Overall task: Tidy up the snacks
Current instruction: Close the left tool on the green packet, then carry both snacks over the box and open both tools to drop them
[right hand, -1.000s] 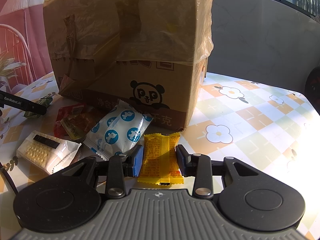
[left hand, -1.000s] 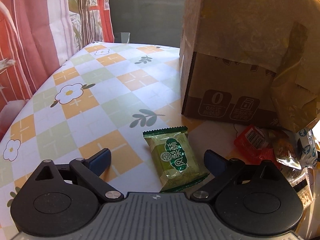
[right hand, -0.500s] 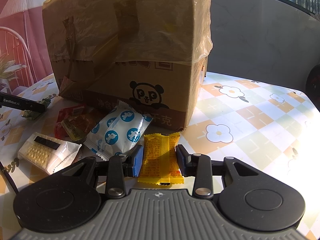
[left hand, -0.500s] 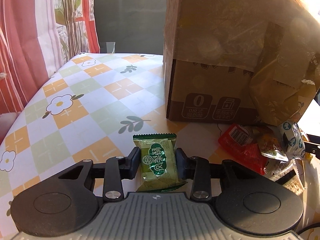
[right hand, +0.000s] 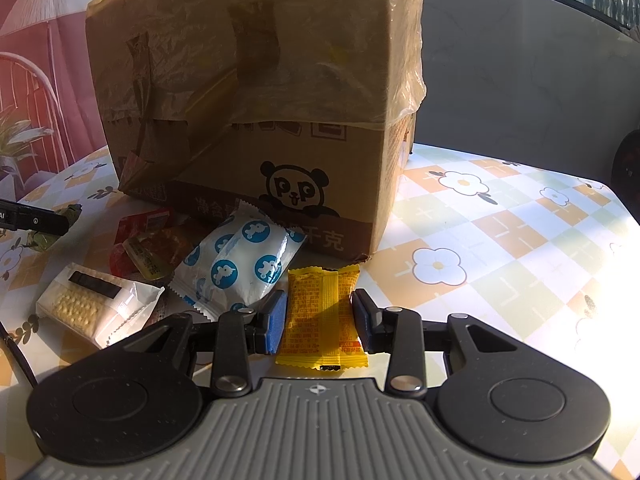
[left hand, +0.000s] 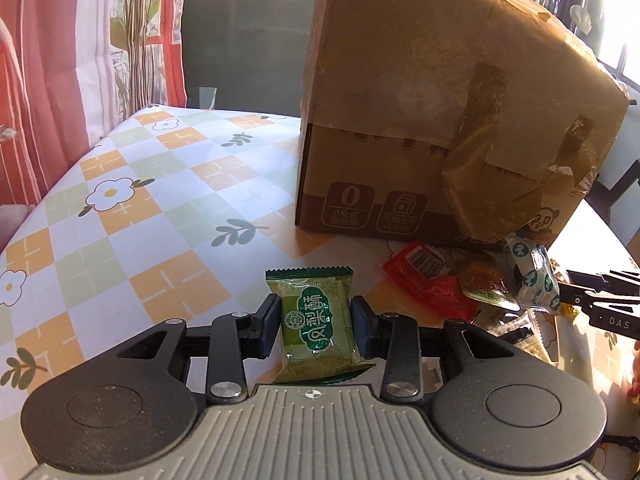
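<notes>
1. Sunlit across its near right corner, your table's checked floral tablecloth [left hand: 132, 216] carries everything in view, with a red striped curtain [left hand: 48, 80] hanging at the far left of the left wrist view.
2. Your left gripper [left hand: 315, 325] has its blue pads pressed against both long sides of the green snack packet [left hand: 316, 330]; the packet lies lengthwise between the fingers, its serrated far edge poking out past the tips.
3. Your right gripper [right hand: 320, 322] is closed the same way on the yellow snack packet [right hand: 322, 316], which shows its seamed, printed back and has one pad touching each side.
4. Whether either packet is lifted clear of the cloth or resting on it, you cannot tell from these views.
5. Beyond both grippers stands the taped cardboard box [right hand: 256, 100], with a panda printed on the face towards your right gripper.
6. Loose snacks lie at the foot of the box: a white packet with blue dots [right hand: 240, 268] just left of the yellow one, an orange-brown packet [right hand: 156, 250] overlapping a red packet [left hand: 428, 284], and a clear cracker packet [right hand: 88, 304] nearest you on the left.
</notes>
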A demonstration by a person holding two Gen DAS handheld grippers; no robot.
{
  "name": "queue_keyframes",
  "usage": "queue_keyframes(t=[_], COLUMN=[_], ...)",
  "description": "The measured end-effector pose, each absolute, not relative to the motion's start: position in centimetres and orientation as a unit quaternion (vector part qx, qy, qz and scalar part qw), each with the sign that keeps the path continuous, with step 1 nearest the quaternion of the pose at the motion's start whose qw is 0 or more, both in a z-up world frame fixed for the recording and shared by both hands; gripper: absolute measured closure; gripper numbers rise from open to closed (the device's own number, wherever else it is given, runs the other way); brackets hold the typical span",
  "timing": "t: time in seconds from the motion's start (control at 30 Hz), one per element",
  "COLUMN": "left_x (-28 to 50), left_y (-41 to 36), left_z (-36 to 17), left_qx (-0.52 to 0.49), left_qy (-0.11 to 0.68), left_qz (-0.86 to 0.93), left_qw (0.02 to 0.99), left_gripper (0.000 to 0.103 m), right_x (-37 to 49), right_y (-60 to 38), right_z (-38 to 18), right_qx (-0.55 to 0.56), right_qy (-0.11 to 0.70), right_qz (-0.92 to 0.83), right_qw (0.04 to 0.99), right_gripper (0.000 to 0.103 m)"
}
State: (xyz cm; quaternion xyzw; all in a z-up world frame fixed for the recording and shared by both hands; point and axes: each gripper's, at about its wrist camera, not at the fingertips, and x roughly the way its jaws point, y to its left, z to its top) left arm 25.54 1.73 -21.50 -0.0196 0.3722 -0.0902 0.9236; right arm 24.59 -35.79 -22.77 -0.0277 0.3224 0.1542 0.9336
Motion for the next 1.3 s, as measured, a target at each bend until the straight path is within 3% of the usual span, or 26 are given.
queue_keyframes(t=[0.47, 0.83, 1.03, 1.17, 1.3], left_x=[25.1, 27.2, 27.8, 27.9, 29.8], left_y=[2.9, 1.5, 2.2, 6.8, 9.6], left_z=[-18.4, -7.5, -7.2, -9.8, -13.3], left_qx=[-0.055, -0.012, -0.034, -0.073, -0.073], left_qy=[0.31, 0.15, 0.152, 0.191, 0.239], left_qz=[-0.086, -0.091, -0.096, -0.064, -0.034], left_qw=[0.945, 0.984, 0.983, 0.977, 0.968], left_gripper=[0.063, 0.068, 0.067, 0.046, 0.046], right_x=[21.2, 22.4, 24.2, 23.4, 22.7], right_y=[-36.5, -35.7, -34.0, -34.3, -34.9], right_z=[-20.7, -7.4, -6.0, -7.2, -7.9], right_qx=[0.001, -0.009, -0.011, -0.001, 0.018], right_qy=[0.318, 0.128, 0.112, 0.134, 0.142], right_qz=[0.127, 0.166, 0.182, 0.185, 0.175], right_qw=[0.94, 0.978, 0.977, 0.974, 0.974], right_gripper=[0.066, 0.066, 0.066, 0.066, 0.066])
